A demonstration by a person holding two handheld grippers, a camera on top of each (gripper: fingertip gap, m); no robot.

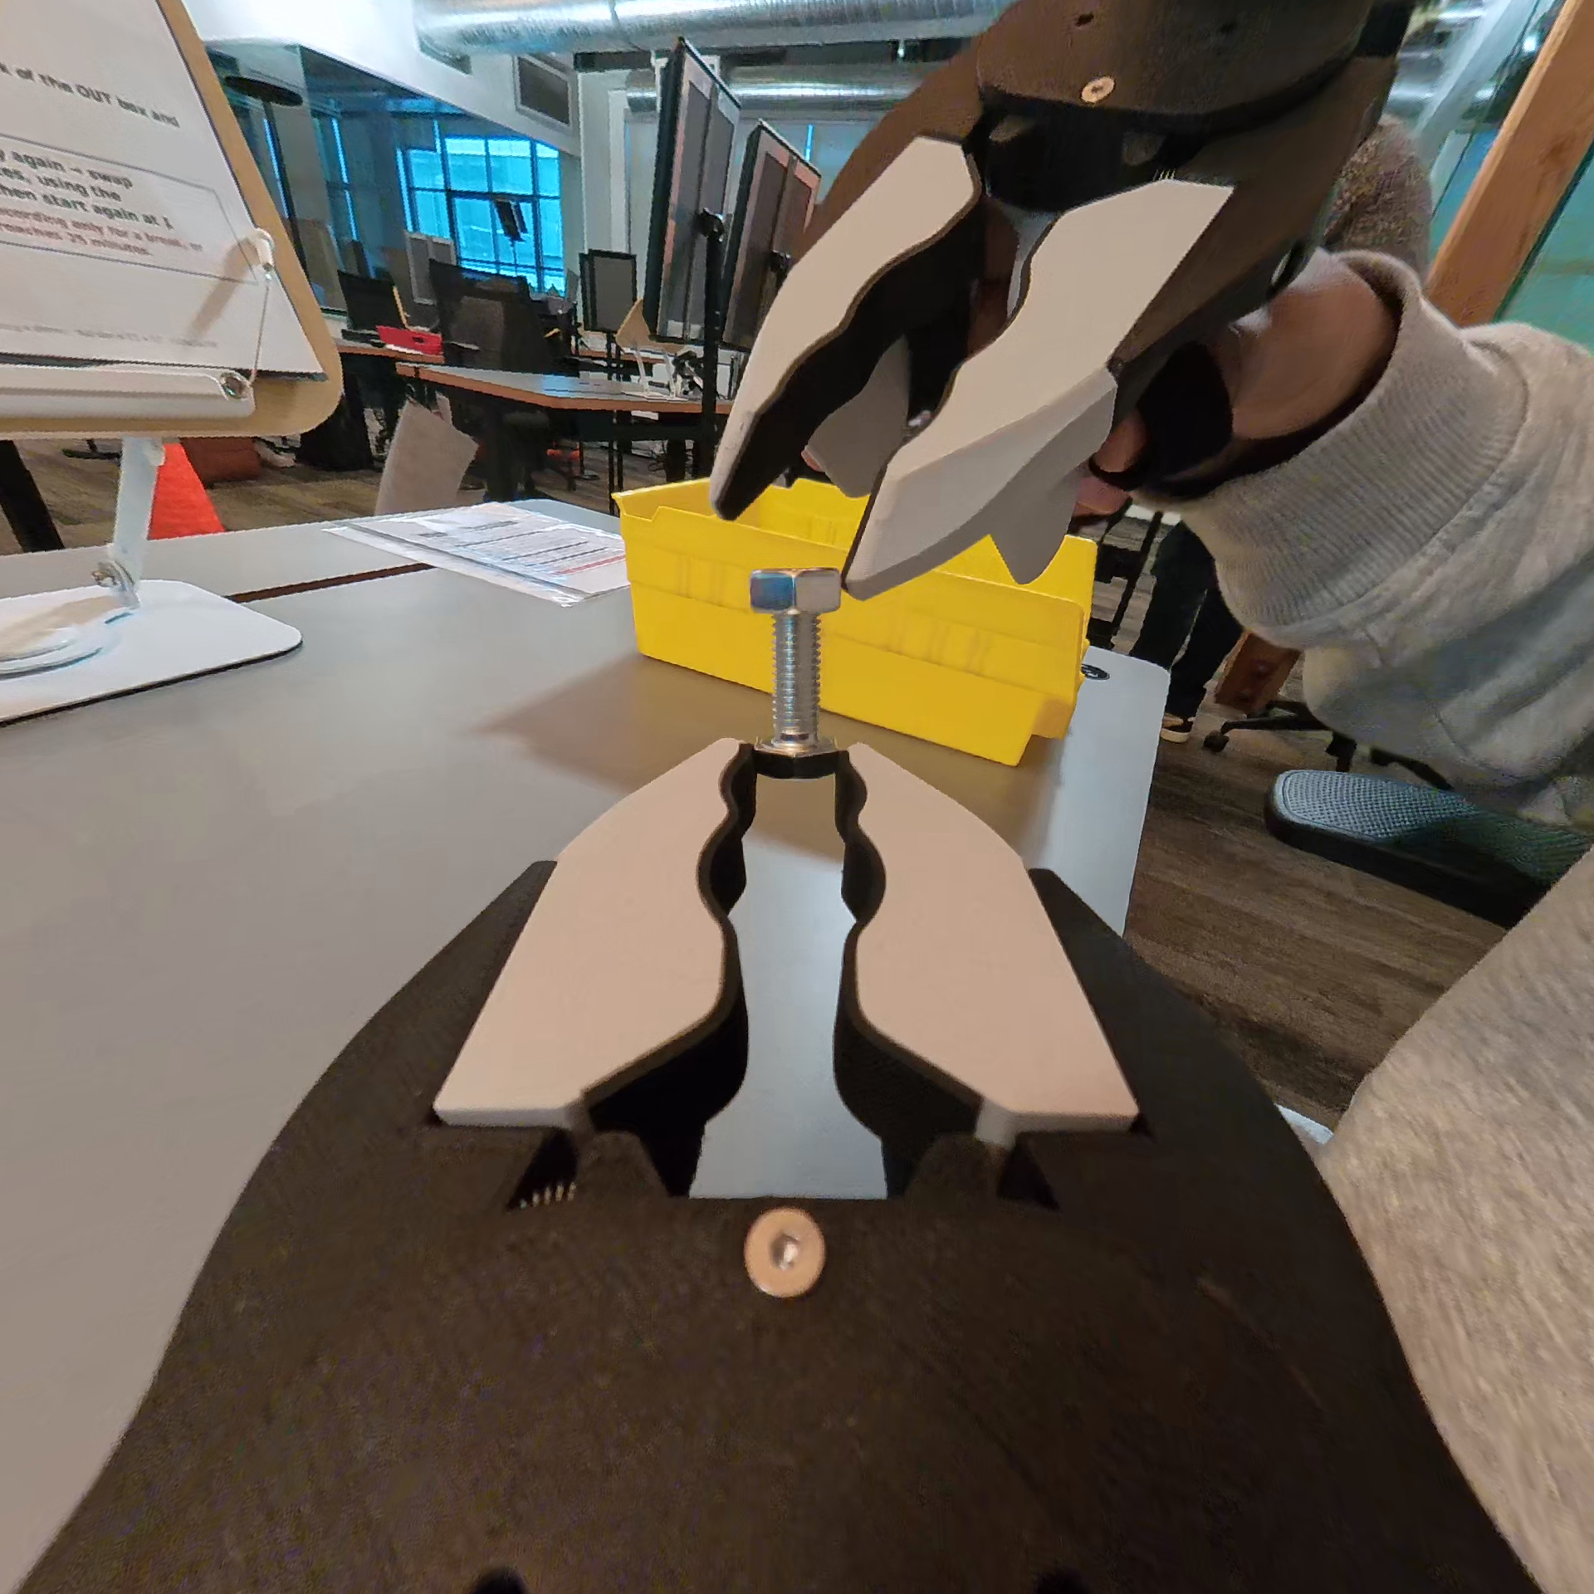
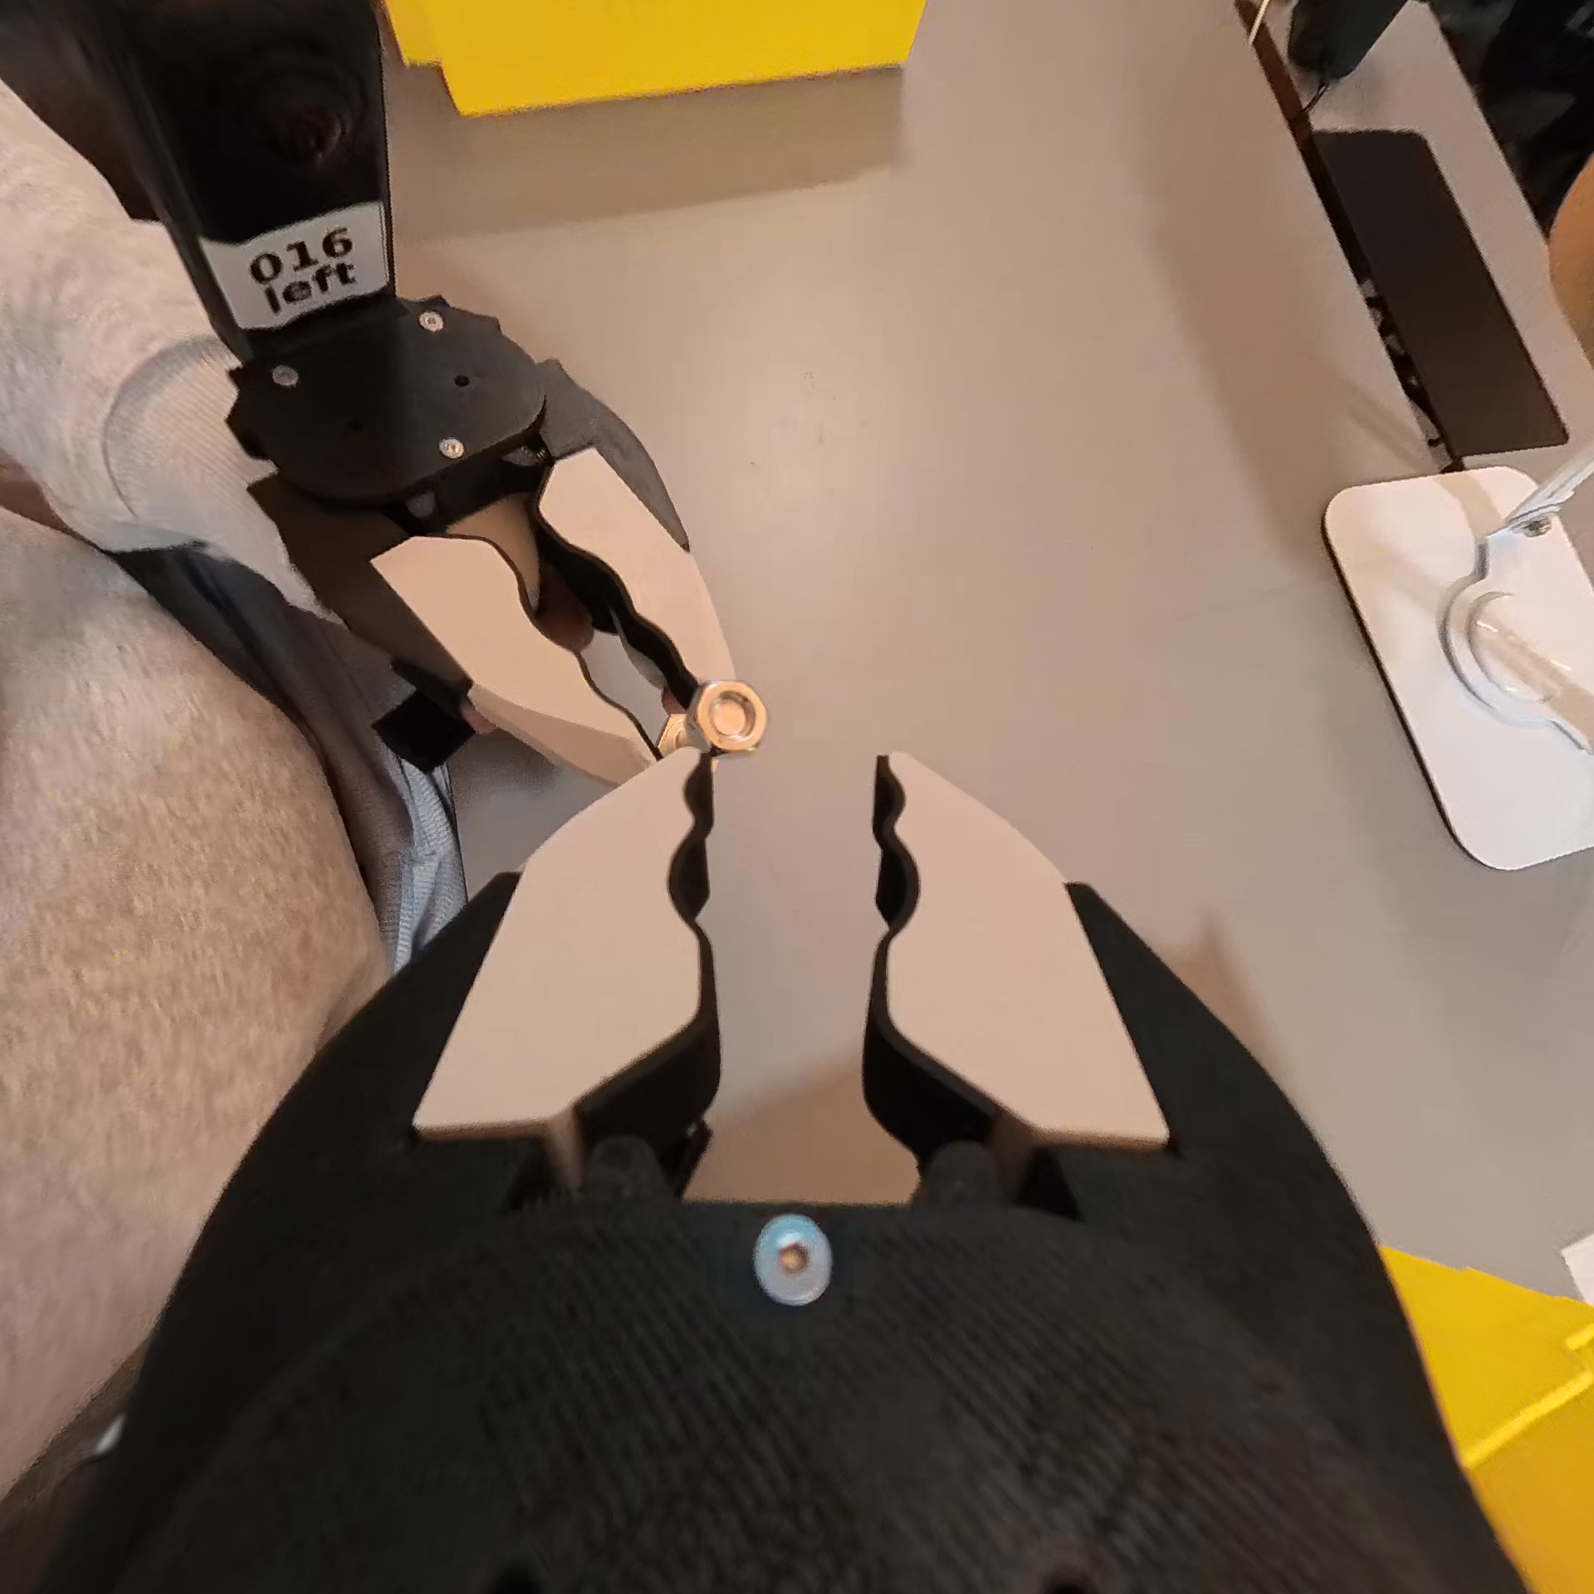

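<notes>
Two grippers met: the left gripper pinched the nut under an upright bolt; the right gripper, spread, hovered at one o'clock beside the bolt head, gripping nothing.

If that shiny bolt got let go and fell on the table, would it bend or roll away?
The bolt looks like solid metal, so it probably would not bend. Its shank is round, so it might roll a little, though the six-sided head would likely stop it. Standing upright, as the left gripper pinches the nut at its lower end, it would probably tip on the grey table.
</notes>
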